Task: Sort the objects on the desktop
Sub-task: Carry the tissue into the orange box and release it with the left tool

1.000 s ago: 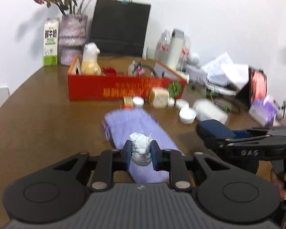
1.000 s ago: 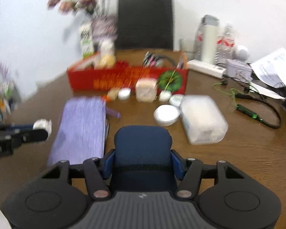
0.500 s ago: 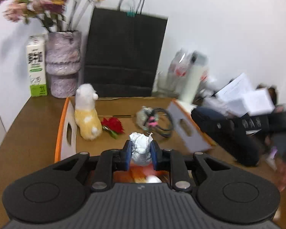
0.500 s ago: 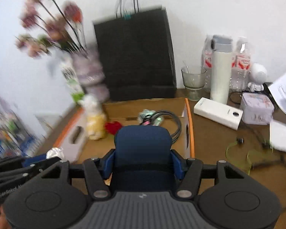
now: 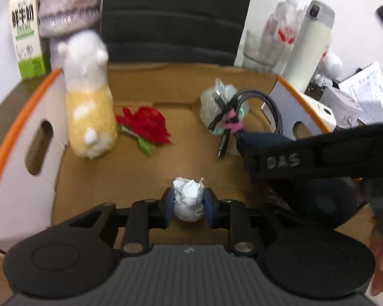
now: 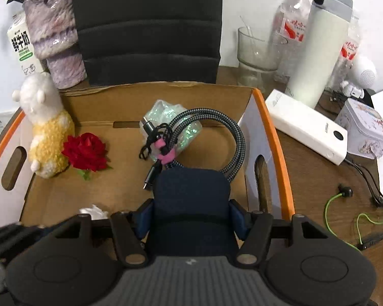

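Now we hold both grippers over the open box (image 6: 273, 127), whose floor fills the middle of each frame. Our left gripper (image 5: 188, 205) has just been easing apart; the crumpled paper wad (image 5: 187, 199) sits between its blue pads (image 5: 169, 205), low in the centre of the left view, and we cannot tell whether they press it or only flank it. Our right gripper (image 6: 190, 216) grips a dark blue pouch (image 6: 191, 199) by its sides, its jaws spread about halfway, low in the centre of the right view. In the box, a plush toy (image 6: 47, 127) leans against the left wall, a red rose (image 6: 85, 151) lies just beside it, and a braided cable (image 6: 217, 137) with a pink tie coils over a clear wrapper (image 6: 171, 119) in the middle. Behind the box stand a black bag (image 6: 148, 25), a vase (image 6: 56, 38) and a milk carton (image 6: 21, 48) at upper left, with a white flask (image 6: 319, 40) at upper right.
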`<move>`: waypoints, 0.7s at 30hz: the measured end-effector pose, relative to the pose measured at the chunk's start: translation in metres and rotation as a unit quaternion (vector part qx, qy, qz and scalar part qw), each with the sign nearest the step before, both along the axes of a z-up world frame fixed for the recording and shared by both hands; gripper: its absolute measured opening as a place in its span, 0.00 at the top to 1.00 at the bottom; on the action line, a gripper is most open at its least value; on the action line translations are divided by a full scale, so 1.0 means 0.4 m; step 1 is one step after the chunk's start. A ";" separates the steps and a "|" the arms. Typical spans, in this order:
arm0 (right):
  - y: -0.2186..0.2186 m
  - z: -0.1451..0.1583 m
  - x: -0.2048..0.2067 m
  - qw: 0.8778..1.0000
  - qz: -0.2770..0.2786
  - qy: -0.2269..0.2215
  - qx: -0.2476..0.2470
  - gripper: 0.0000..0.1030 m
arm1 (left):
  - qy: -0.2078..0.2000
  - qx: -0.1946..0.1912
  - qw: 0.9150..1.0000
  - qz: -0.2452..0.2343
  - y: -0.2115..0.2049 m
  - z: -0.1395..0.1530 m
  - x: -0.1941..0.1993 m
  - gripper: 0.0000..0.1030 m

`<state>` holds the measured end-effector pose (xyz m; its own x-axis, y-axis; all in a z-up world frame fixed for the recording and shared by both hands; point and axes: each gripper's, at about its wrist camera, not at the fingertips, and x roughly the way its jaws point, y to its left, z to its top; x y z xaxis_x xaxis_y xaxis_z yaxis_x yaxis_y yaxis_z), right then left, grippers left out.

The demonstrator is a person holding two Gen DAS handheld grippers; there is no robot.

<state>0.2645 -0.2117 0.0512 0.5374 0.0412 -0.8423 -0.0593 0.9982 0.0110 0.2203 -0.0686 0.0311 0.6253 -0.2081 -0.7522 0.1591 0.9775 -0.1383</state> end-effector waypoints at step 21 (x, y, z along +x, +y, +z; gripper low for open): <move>-0.098 0.234 -0.313 0.989 0.020 -0.103 0.104 0.20 | -0.093 -0.011 0.995 0.046 0.148 0.208 -0.266 0.00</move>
